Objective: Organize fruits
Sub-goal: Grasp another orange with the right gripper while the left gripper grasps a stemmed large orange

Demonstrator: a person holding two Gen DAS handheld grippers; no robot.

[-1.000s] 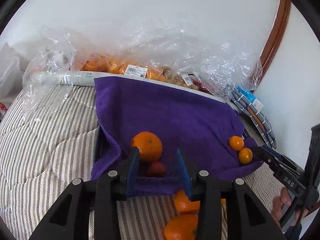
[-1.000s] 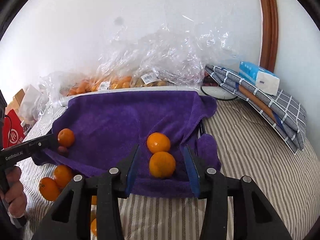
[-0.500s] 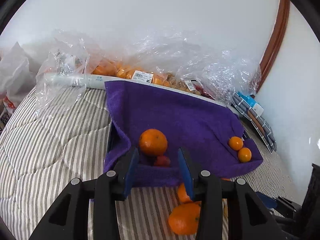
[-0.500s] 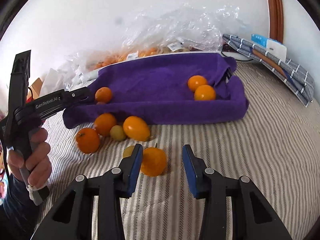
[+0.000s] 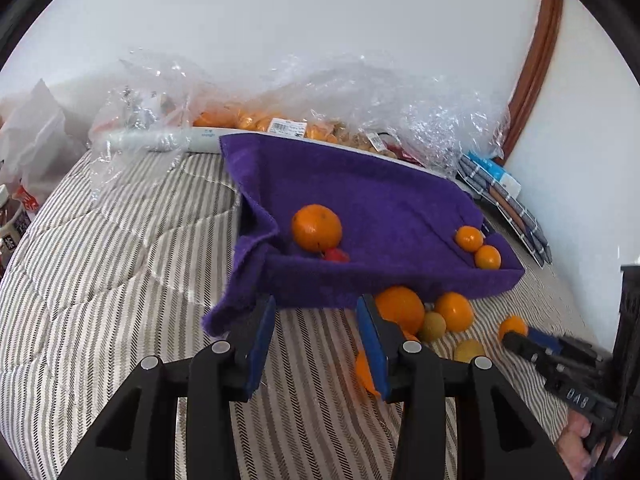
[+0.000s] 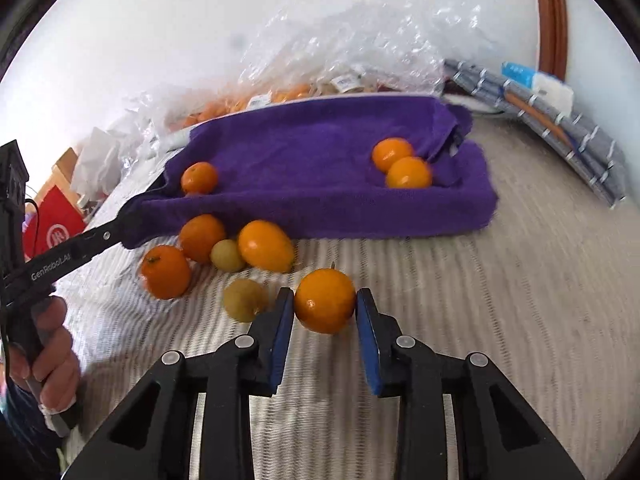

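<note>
On the striped bedding (image 6: pixel 500 300), angled down: right gripper (image 6: pixel 325 307) just closing on one orange (image 6: pixel 325 300); left gripper (image 5: pixel 316 320) open, empty. Three oranges on the purple towel (image 6: pixel 304 152).

1. You face a plain white wall (image 5: pixel 320 20) in even daylight.
2. A curved brown wooden frame (image 6: pixel 554 16) rises at your right.
3. A striped quilted bedcover (image 5: pixel 100 280) spreads beneath you.
</note>
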